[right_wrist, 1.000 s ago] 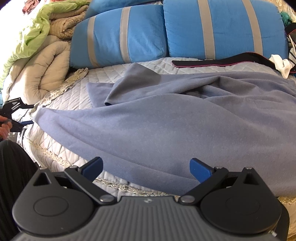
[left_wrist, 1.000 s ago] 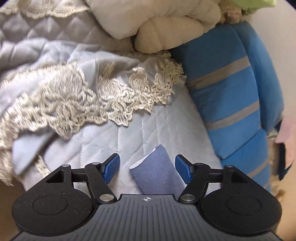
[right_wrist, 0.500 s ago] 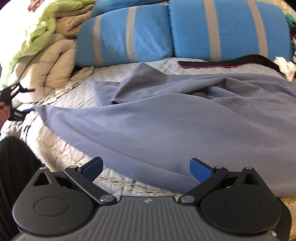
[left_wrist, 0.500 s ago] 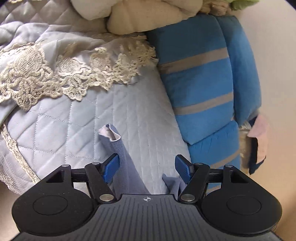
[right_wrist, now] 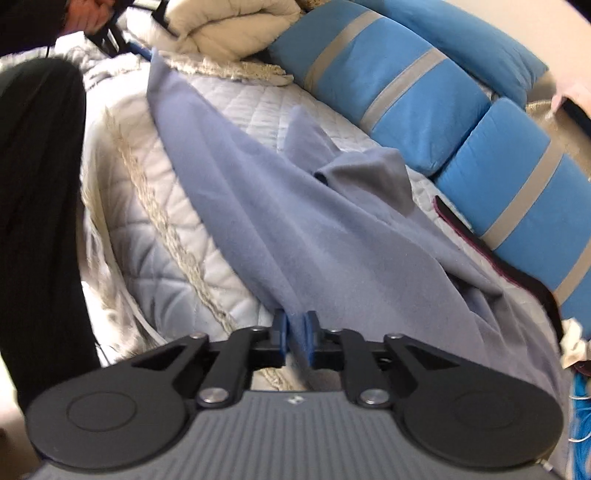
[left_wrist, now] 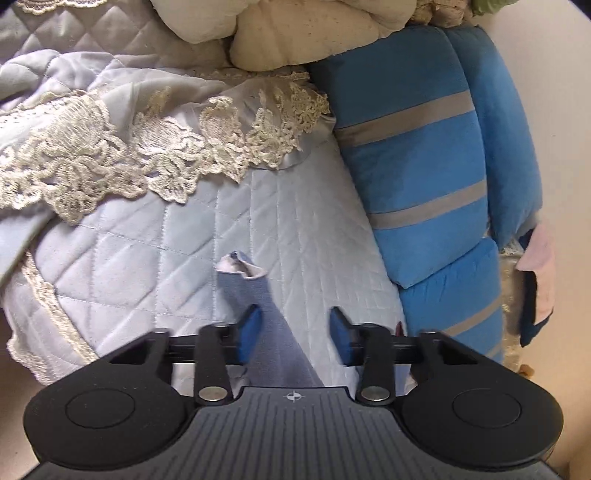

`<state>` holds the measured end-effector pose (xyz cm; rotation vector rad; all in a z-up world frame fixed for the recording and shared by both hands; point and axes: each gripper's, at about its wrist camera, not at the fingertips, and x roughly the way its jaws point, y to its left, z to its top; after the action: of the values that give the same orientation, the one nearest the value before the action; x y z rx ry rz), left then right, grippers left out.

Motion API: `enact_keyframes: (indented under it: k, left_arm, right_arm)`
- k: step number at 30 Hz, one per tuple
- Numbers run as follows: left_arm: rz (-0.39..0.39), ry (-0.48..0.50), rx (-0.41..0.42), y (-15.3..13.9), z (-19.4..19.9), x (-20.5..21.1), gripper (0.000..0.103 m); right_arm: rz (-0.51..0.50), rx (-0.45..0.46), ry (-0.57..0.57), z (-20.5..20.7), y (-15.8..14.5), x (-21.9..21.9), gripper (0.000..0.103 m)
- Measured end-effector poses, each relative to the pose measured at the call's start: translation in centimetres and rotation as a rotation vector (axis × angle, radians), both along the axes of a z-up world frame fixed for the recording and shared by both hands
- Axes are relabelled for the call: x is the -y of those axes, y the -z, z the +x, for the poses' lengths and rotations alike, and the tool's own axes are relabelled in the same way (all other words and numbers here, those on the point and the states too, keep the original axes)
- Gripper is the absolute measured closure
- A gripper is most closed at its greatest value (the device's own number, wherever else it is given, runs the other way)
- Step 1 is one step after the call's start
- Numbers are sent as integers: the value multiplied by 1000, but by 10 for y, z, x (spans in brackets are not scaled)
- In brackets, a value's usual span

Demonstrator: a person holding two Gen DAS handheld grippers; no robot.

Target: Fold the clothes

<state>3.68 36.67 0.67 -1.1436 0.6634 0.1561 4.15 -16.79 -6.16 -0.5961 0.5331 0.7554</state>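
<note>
A long blue-grey garment (right_wrist: 303,236) lies stretched across a quilted bed (right_wrist: 173,266), held near both ends as a person starts to fold it. At far left in the right wrist view, the person's dark clothing (right_wrist: 40,206) fills the frame's edge beside the bed's lace-trimmed border. The garment runs from the top left, where its far end rises toward the left gripper (left_wrist: 293,334), down to the right gripper (right_wrist: 294,338) at the bottom centre; its long axis lies along that diagonal line between the two tools.

In the left wrist view, a narrow corner of the cloth, its pale hem (left_wrist: 240,266) curled over, passes between the blue pads (left_wrist: 248,334). Those jaws are closing, with the fabric between them but a visible gap on the right side, so they do not appear to pinch it yet. The right gripper's jaws are shut on a gathered edge of the garment, the fabric rising straight out from between the pads.

A loose flap of the garment (right_wrist: 369,173) is folded back on itself near the middle, just short of the blue pillows with grey stripes (right_wrist: 413,99) that line the right-hand side. A dark strap with a reddish edge (right_wrist: 476,240) lies between the garment and the pillows. Cream bedding (left_wrist: 303,33) is piled at the bed's far end.

With the right end already clamped, the coming move likely depends on the left hand securing its corner so the cloth can be drawn taut along its length. No brand, label or legible writing is visible.
</note>
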Motion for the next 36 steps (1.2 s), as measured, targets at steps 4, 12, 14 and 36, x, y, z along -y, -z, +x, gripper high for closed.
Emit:
enact_keyframes:
  k: [4, 12, 14, 36]
  left_arm:
    - [38, -3, -37, -5, -3, -4, 87]
    - [91, -90, -57, -14, -14, -22, 48]
    - [118, -85, -45, -15, -11, -24, 47]
    - [336, 133, -214, 9, 65, 2, 82]
  right_arm:
    - [262, -299, 101, 42, -29, 36, 103]
    - [414, -556, 140, 68, -34, 63, 36]
    - [427, -525, 115, 59, -35, 62, 15]
    - [478, -488, 157, 43, -26, 64, 7]
